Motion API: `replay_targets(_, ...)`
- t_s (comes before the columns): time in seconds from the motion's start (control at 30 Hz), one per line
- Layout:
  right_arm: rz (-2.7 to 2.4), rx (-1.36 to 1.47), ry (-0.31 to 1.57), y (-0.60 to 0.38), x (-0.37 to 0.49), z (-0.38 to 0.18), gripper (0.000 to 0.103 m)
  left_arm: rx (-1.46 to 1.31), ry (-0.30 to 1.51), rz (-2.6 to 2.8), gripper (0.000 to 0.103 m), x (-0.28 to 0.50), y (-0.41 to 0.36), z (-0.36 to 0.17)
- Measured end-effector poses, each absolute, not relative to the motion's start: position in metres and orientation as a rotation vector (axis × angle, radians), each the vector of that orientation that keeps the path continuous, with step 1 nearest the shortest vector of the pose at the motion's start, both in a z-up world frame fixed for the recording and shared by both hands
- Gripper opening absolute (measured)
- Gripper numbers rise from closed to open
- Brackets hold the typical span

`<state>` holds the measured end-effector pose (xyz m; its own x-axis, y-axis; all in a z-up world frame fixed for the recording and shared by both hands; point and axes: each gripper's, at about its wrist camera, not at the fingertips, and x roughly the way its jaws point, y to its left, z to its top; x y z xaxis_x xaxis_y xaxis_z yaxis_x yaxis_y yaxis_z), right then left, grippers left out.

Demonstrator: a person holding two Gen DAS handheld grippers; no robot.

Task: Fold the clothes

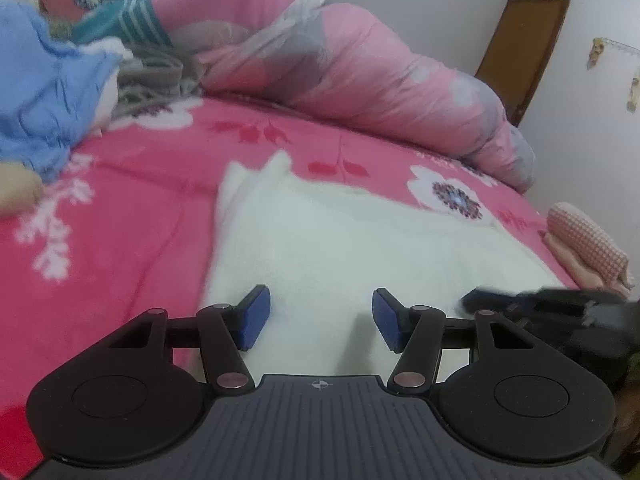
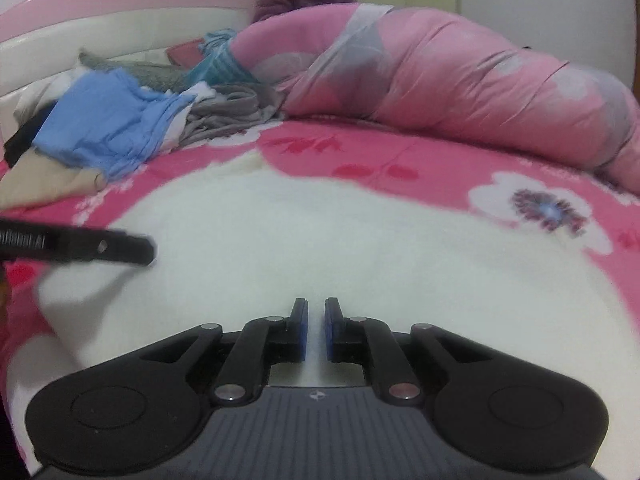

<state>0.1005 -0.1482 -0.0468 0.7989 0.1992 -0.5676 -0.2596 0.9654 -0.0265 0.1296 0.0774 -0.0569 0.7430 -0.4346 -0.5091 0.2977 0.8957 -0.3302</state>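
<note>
Ahead of the jaws lies a plain white garment [image 2: 304, 240] on a hot-pink blanket [image 1: 140, 184] with white flowers and red sprigs. Beyond it a pale pink quilt [image 2: 460, 76] has grey blotches. Far left: a light blue cloth [image 2: 112, 128], grey cloth [image 2: 232, 114], and teal cloth with white stripes [image 1: 136, 20]. The pads [image 1: 256, 316] are blue.

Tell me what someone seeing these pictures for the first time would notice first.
A fluffy white garment spreads across the bright pink flowered bedspread, right under both grippers. Behind it, a long rolled pink and grey quilt runs along the far side of the bed. To the left sits a jumbled pile of clothes topped by a crumpled light blue cloth.
</note>
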Motion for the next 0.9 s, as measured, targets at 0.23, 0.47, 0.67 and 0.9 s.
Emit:
replay_targets(0.23, 0.106, -0.069, 0.542, -0.211, 0.119, -0.042, 0.009, -0.168, 0.613, -0.357, 0.058, 0.171, 0.061, -0.057)
replay_targets(0.47, 0.107, -0.1, 0.661, -0.236, 0.133, -0.043, 0.009, -0.065, 0.648, -0.322, 0.058, 0.191, 0.044, -0.056)
replay_targets(0.67, 0.023, -0.117, 0.617, -0.274, 0.165, -0.042, 0.009, -0.126, 0.683, -0.318, 0.058, 0.231, 0.035, -0.057)
replay_targets(0.9, 0.028, -0.022, 0.696, -0.303, 0.179, -0.049, 0.008, -0.047, 0.654, -0.3, 0.058, 0.231, 0.026, -0.067)
